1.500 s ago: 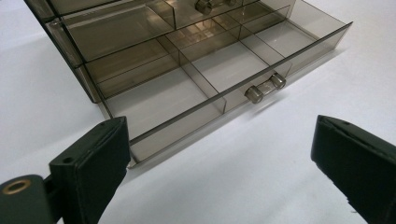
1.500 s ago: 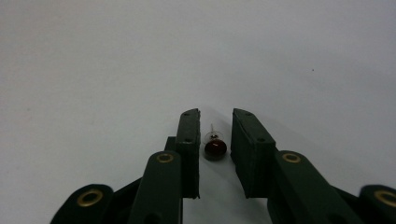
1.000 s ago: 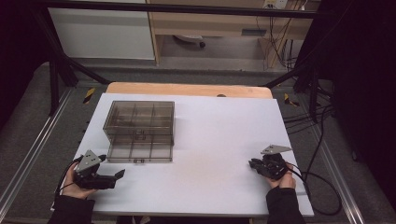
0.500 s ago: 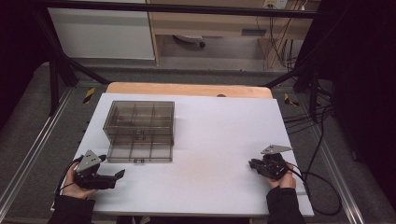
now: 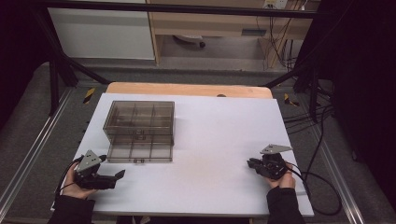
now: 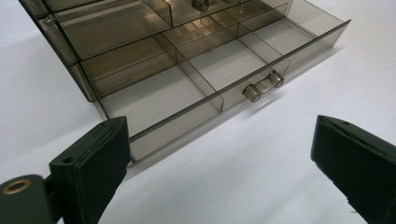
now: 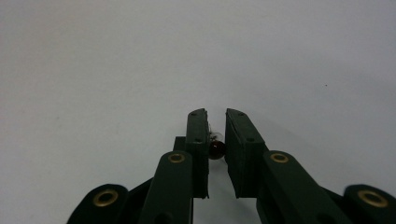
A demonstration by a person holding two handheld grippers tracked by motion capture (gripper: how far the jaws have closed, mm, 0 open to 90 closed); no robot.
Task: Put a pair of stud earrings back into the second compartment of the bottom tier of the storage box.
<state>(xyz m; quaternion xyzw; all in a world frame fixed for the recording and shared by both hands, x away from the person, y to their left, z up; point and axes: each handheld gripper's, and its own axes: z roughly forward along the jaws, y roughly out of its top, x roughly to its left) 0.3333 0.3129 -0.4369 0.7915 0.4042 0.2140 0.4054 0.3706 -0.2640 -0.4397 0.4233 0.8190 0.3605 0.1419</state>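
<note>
Item 1: my right gripper (image 5: 254, 164), near-right of white table (image 5: 219, 135). Jaws nearly together, clamped on a small bulb (image 7: 216, 148) w/ dark base and clear glass tip. Bulb sits between the pads, glass end pointing out toward the jaw tips, so its long axis runs approx along the jaws.

Item 2: my left gripper (image 5: 119, 174), near-left, jaws wide apart, nothing between them. In left gripper view it looks onto the open bottom drawer (image 6: 201, 88), small clear handle (image 6: 263, 86) on its front.

Item 3: smoky transparent drawer box (image 5: 139, 127), far-left of table, bottom drawer pulled out toward me, compartments look empty.

Key relation: drawer lies to the left and slightly far from my right gripper, well apart, bare table between. Left gripper is much nearer the drawer, just beside its near-left corner. I judge next move = carry bulb leftward across table to an open compartment, tip down.

Vs. earlier frames: no change. Both hands same spots, drawer same opening, right jaws already closed.
</note>
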